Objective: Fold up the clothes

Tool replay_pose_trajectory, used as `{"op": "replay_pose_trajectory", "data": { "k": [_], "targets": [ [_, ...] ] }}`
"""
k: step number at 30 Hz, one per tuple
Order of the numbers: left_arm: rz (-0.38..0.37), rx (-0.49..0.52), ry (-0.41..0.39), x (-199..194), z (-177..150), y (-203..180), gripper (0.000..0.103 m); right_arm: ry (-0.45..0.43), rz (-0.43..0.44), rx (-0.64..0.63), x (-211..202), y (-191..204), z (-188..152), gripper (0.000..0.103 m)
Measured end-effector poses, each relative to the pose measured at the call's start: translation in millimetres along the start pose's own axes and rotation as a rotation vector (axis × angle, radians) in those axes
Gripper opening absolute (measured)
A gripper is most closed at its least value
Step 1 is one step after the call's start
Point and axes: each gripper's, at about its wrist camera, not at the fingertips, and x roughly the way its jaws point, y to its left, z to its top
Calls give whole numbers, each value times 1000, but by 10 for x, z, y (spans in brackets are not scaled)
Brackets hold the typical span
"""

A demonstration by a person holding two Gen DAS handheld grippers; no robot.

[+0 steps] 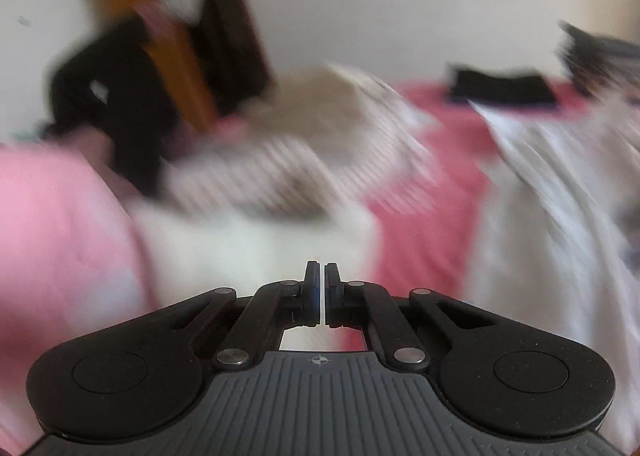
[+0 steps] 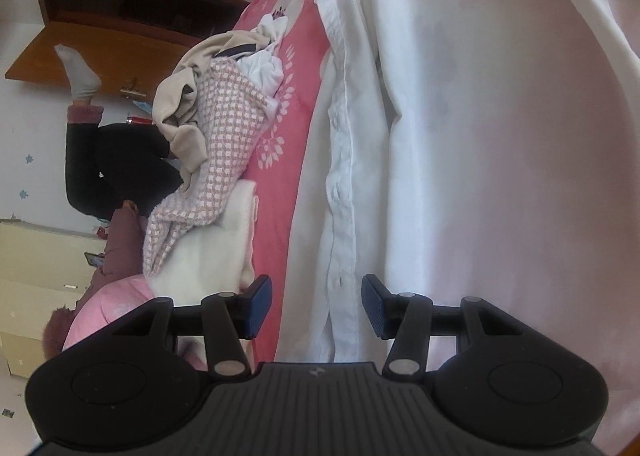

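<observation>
A white button-up shirt (image 2: 460, 136) lies spread on a pink flowered bedspread (image 2: 280, 184). My right gripper (image 2: 316, 304) hovers open just over the shirt's button strip, and its pads press on nothing. The left wrist view is blurred. There my left gripper (image 1: 322, 268) is shut with nothing visible between its jaws, above a white fluffy cloth (image 1: 248, 248). The white shirt (image 1: 540, 184) shows at the right of that view. A pile holds a pink-and-white checked garment (image 2: 216, 144) and a beige one (image 2: 180, 96).
A person in black trousers (image 2: 120, 168) and a grey sock sits beside the bed. A dark folded garment (image 1: 500, 88) lies at the bed's far side. A wooden door (image 2: 120, 8), a cream cabinet (image 2: 40, 256) and a pink cushion (image 1: 48, 216) are nearby.
</observation>
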Motion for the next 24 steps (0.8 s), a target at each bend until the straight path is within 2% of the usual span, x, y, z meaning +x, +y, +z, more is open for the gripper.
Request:
{"op": "replay_pose_trajectory", "data": {
  "k": [3,4,5,7,8,10,11,15,19,21,23,24],
  "targets": [
    [134,-69,-58,287,391,257,1,0,5,6,-4,-12,-12,53],
    [160,-76,-58,374,483,303,1,-1,5,11,-9,-23,-12,53],
    [153,-80,-48,424,541,324,2,-2,5,15,-15,-34,-12,53],
    [56,-109,-27,380,540,318,6,-7,5,18,-32,-47,-10,53],
    [-4,-123,-16,331,507,296,23,-10,6,18,-41,-53,-8,53],
    [-152,-111,59,238,345,174,46,-17,7,23,-46,-73,6,53],
    [-227,-102,98,200,233,105,52,-18,6,30,-36,-91,13,53],
    [-395,-4,253,26,-270,-260,64,0,1,58,45,-164,23,53],
    [-458,65,390,-65,-699,-529,65,17,-5,57,84,-170,-7,53],
    [-458,42,439,-54,-868,-541,56,19,-6,53,83,-163,-23,53],
    [-434,24,452,-42,-939,-510,13,16,-4,55,69,-160,-35,53],
    [-418,11,453,-34,-954,-480,7,14,-4,56,62,-158,-42,53]
  ]
}}
